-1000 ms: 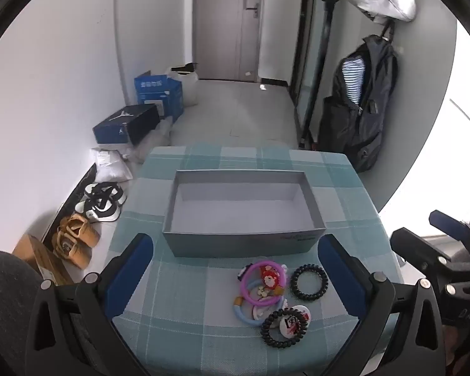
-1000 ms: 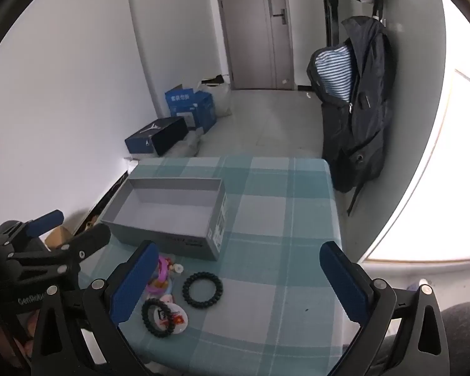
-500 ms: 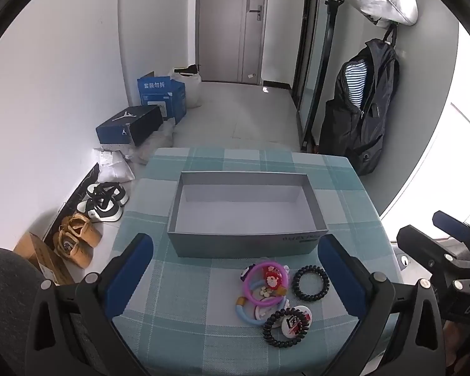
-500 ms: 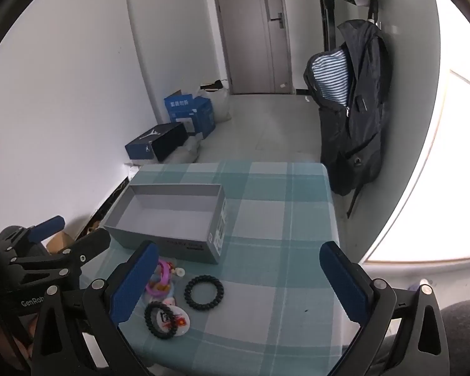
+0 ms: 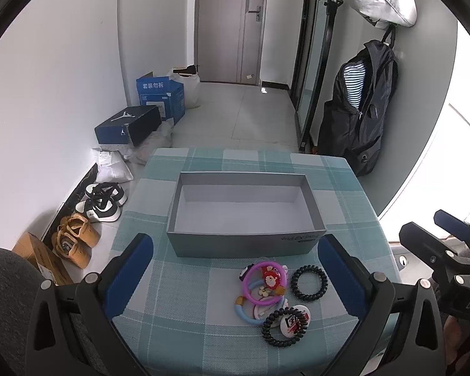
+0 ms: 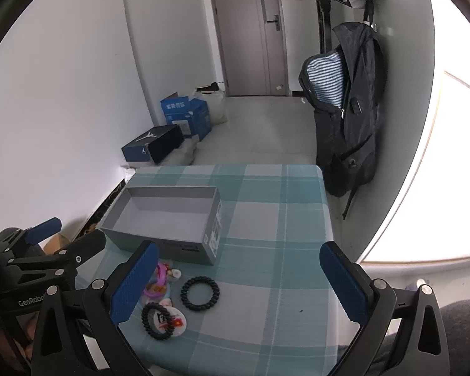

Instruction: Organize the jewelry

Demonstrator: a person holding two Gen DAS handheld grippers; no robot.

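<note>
Both the left tongs (image 5: 235, 275) and right tongs (image 6: 239, 279) were held wide, gripping nothing. The jewelry pile (image 5: 268, 291) was seen on the tabletop (image 5: 178, 313), just before the grey box (image 5: 244, 216).

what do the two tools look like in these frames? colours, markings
Both match: the left tool and right tool have black angular frames with triangular cut-outs and silver screw heads, each finger faced with a blue textured pad. Seen from the side, the left tool's body shows white "GenRobo" lettering, cut off; the right's shows "DAS". No cables or sleeves visible.
</note>
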